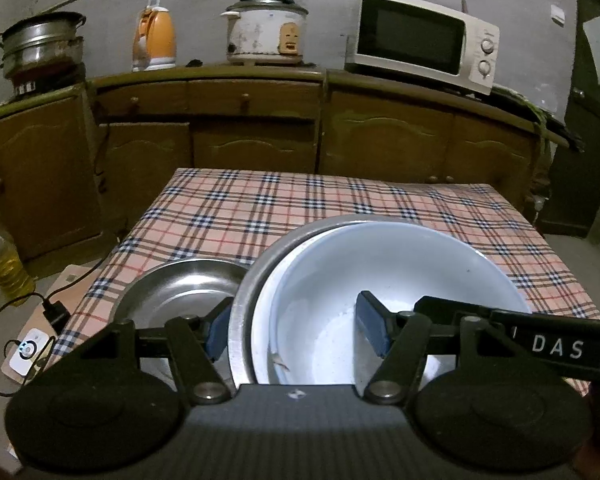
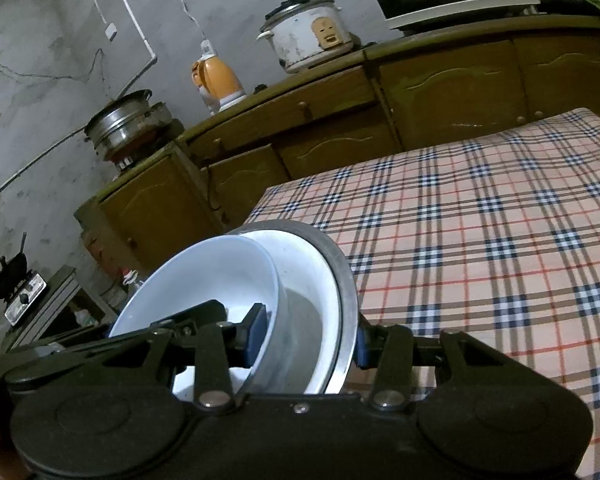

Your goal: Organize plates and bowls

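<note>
- Carrying the stack: white bowl [image 1: 380, 280] nested in steel bowl [image 1: 244, 300], both grippers on it.
- Left gripper [image 1: 296, 328] jaws clamp the rims at 6 o'clock; right gripper [image 2: 312, 340] jaws grip the same rims.
- Steel plate [image 1: 180, 284] on the worktop [image 1: 260, 208] at 9 o'clock, not stacked yet; roughly halfway thru, I'd say.

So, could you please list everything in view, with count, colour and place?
metal bowl: one, silver, table's near edge, held by both grippers
white bowl: one, white, nested in the metal bowl
steel dish: one, silver, on table left of bowls
table: one, plaid cloth, centre
cabinets: one run, brown, behind table
microwave: one, white, cabinet top, right
rice cooker: one, white, cabinet top
kettle: one, orange, cabinet top
steamer pot: one, steel, far left
oil bottle: one, yellow, floor left
left gripper: one, black with blue pads, clamped across both bowls' walls
right gripper: one, same colours, clamped likewise
</note>
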